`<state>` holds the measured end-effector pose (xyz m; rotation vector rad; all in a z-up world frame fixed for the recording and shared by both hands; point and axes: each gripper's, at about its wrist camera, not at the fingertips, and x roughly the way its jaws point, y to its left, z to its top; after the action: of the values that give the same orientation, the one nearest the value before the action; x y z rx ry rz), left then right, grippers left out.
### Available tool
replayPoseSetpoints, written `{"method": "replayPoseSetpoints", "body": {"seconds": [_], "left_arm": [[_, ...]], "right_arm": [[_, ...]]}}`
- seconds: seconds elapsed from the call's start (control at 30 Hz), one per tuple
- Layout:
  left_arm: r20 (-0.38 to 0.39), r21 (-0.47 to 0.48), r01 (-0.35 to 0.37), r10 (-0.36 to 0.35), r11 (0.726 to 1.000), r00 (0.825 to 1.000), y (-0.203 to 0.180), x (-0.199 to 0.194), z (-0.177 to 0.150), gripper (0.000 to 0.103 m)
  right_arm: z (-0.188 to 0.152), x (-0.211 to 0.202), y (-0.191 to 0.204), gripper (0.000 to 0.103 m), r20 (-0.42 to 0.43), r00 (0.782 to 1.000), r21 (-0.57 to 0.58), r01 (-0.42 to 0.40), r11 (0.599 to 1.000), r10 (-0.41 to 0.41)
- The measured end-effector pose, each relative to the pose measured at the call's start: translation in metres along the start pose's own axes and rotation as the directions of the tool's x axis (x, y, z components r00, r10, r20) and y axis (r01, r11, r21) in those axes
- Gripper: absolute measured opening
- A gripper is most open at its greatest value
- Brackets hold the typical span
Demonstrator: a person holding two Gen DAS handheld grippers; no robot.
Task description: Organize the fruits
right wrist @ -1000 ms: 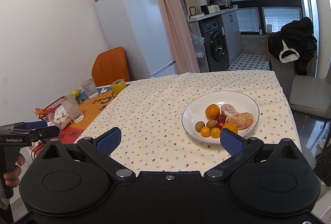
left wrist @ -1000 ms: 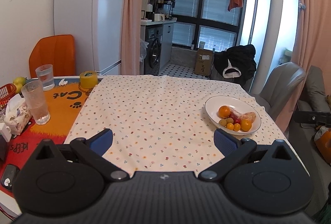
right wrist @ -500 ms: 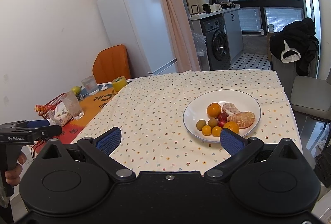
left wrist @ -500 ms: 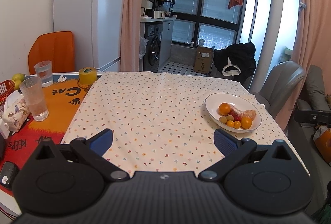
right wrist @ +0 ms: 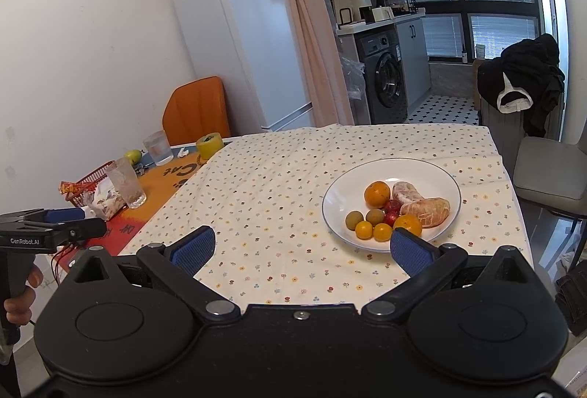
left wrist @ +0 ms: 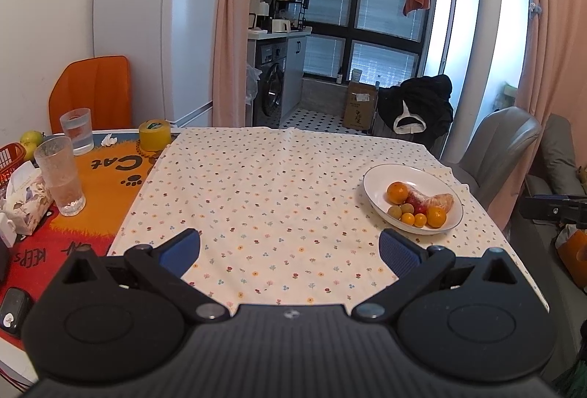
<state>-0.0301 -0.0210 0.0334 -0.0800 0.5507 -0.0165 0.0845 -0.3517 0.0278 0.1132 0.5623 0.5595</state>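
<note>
We see the fruit heaped together in a white plate that sits on the right side of the floral tablecloth, close to the near right corner of the table. In the pile are a large orange at the far left, a peeled citrus on the right with a second pale peeled piece just behind it, two small red fruits in the middle, two brownish-green round fruits on the near left, and three small orange fruits along the near edge. They touch one another in one cluster on the near right half of the plate; the far left half is bare.

Our right gripper hangs above the near table edge with its blue pads spread wide and nothing between them; the right pad overlaps the near rim of the plate in this view. Our left gripper also hovers at the near edge, released and empty, with the plate off to its right.

On the left, past the cloth, an orange printed mat carries two drinking glasses, a yellow roll of tape, a tissue pack and a red basket. A white fridge and an orange chair stand beyond.
</note>
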Motion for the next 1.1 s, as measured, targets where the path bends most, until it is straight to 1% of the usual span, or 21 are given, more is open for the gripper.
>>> {"method": "replayPoseSetpoints", "body": {"seconds": [0.73,1.1], "left_arm": [[-0.001,-0.004,-0.001,0.001,1.0,1.0,0.0021,0.0008,-0.0002,0.103],[-0.013,0.003,0.002,-0.002,1.0,1.0,0.001,0.0032,-0.0028,0.103]], "right_arm": [[0.0004,-0.002,0.0027,0.103,0.016,1.0,-0.013,0.001,1.0,-0.001],[-0.0012,-0.0003,0.0036,0.103,0.011,1.0,-0.012,0.004,1.0,-0.003]]}}
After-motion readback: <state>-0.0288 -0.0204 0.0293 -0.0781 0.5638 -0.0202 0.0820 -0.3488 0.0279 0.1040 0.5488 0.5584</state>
